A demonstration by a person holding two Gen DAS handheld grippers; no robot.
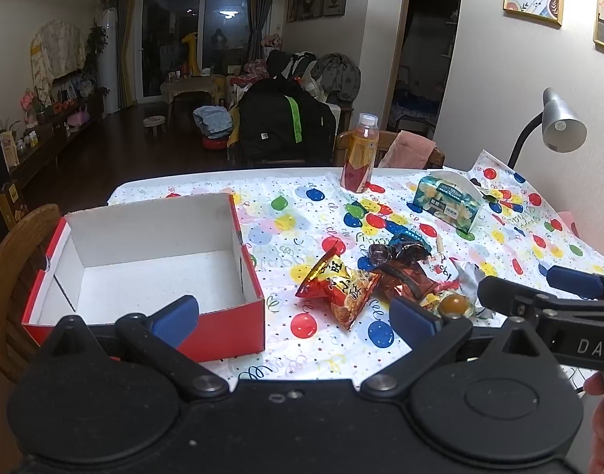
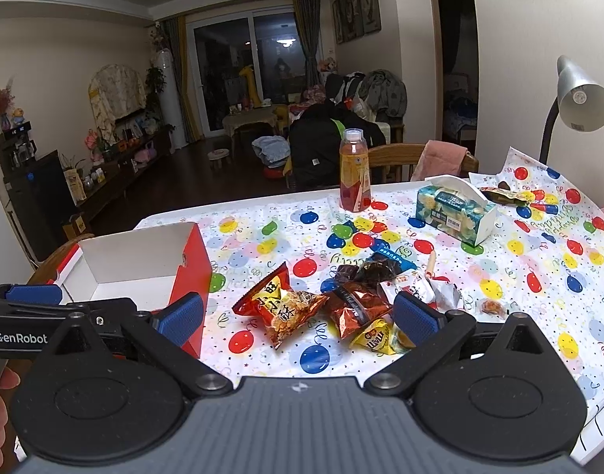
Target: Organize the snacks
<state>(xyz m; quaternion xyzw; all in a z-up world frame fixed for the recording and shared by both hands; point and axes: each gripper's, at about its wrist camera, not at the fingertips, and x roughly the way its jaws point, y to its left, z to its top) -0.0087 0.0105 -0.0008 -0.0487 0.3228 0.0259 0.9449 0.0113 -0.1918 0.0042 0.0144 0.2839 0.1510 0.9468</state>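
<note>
Plainly, nothing is packed yet: the red box [image 1: 152,264] sits empty at the near left of the balloon-print tablecloth [image 1: 302,205], and the snack pile lies just to its right. Both grippers hover over the near edge with jaws spread wide and nothing between them, the left gripper [image 1: 294,314] facing the gap between box and pile, the right gripper [image 2: 298,314] facing the pile itself.

The main risk is the heap. The red chip bag [image 2: 280,308] overlaps the brown foil packet [image 2: 355,308], which in turn touches the yellow packet [image 2: 377,335], so a pinch on one could drag its neighbours towards the table edge. Crinkly foil may also slip from the pads. The small round sweet [image 2: 490,307] at the right is, I think, separately wrapped, though blur hides it. The grippers sit close and could collide.
</note>
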